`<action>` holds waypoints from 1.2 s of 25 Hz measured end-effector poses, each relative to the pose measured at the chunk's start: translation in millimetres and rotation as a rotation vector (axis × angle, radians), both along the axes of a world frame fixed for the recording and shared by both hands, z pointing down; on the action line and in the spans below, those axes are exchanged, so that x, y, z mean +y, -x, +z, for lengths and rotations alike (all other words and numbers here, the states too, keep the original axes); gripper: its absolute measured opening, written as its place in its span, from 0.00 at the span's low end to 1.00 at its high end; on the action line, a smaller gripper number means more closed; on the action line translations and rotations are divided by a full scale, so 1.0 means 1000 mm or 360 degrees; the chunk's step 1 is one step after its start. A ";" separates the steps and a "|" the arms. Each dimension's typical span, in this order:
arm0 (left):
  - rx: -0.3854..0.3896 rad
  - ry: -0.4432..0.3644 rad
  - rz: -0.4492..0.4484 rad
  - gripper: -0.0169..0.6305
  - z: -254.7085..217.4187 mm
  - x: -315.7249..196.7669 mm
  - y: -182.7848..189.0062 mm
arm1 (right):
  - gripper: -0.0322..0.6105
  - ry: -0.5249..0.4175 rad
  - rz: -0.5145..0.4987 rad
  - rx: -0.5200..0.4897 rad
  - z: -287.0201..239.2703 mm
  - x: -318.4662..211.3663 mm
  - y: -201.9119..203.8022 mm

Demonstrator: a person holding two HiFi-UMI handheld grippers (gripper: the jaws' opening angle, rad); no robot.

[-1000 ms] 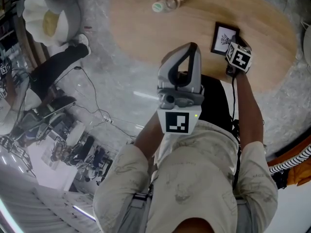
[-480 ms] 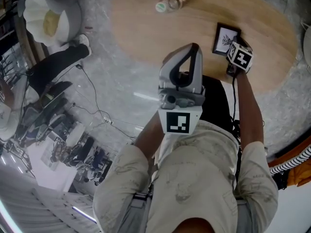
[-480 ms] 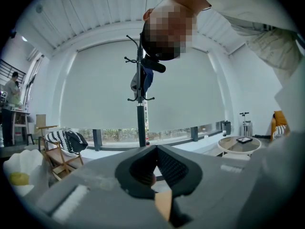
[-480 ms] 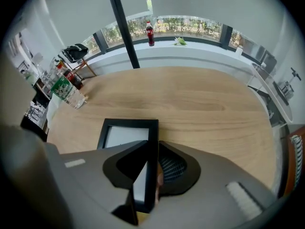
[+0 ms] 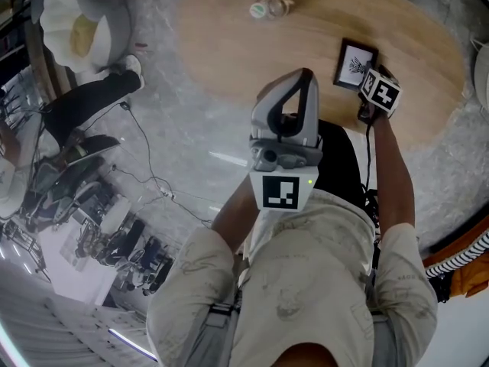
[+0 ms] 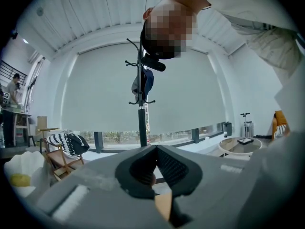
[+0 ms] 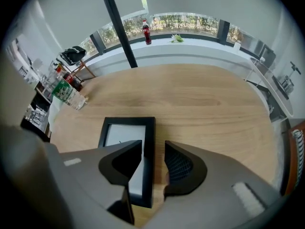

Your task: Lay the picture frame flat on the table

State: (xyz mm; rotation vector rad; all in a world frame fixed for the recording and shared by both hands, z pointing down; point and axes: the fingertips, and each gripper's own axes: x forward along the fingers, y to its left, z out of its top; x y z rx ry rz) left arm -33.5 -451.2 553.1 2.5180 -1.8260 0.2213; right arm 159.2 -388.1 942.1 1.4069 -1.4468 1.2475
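Note:
The black picture frame (image 5: pixel 355 62) with a white picture lies flat on the wooden table (image 5: pixel 229 44), near its right front edge. My right gripper (image 5: pixel 367 75) points steeply down over the frame's right side. In the right gripper view the frame's right edge (image 7: pixel 149 142) lies between the jaws of the right gripper (image 7: pixel 153 149). Those jaws have just been opening and the pads stand clear of the frame. My left gripper (image 5: pixel 306 73) is held level in front of the person's body, off the table, fingertips together on nothing (image 6: pixel 156 148).
A clear plastic bottle (image 5: pixel 267 8) lies on the table's far side, also in the right gripper view (image 7: pixel 66 93). A white shell-shaped chair (image 5: pixel 76 21) and cables (image 5: pixel 145 167) are on the floor at the left. A coat stand (image 6: pixel 140 94) rises ahead of the left gripper.
The right gripper's marker cube has shifted slightly over the frame. The frame lies in the same place on the table. The left gripper has not moved.

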 end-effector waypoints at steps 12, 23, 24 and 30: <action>0.0005 -0.0083 0.0017 0.03 -0.031 0.019 -0.006 | 0.30 -0.0062 -0.0008 -0.0024 -0.033 0.013 0.005; 0.0040 -0.0161 0.0015 0.03 -0.071 0.060 -0.013 | 0.30 -0.0137 0.0016 -0.0032 -0.075 0.044 -0.001; 0.0040 -0.0164 0.0016 0.03 -0.076 0.066 -0.014 | 0.30 -0.0142 0.0023 -0.0033 -0.080 0.050 -0.002; 0.0058 -0.0180 -0.0013 0.03 -0.097 0.085 -0.017 | 0.30 -0.0159 0.0050 -0.0038 -0.098 0.077 -0.008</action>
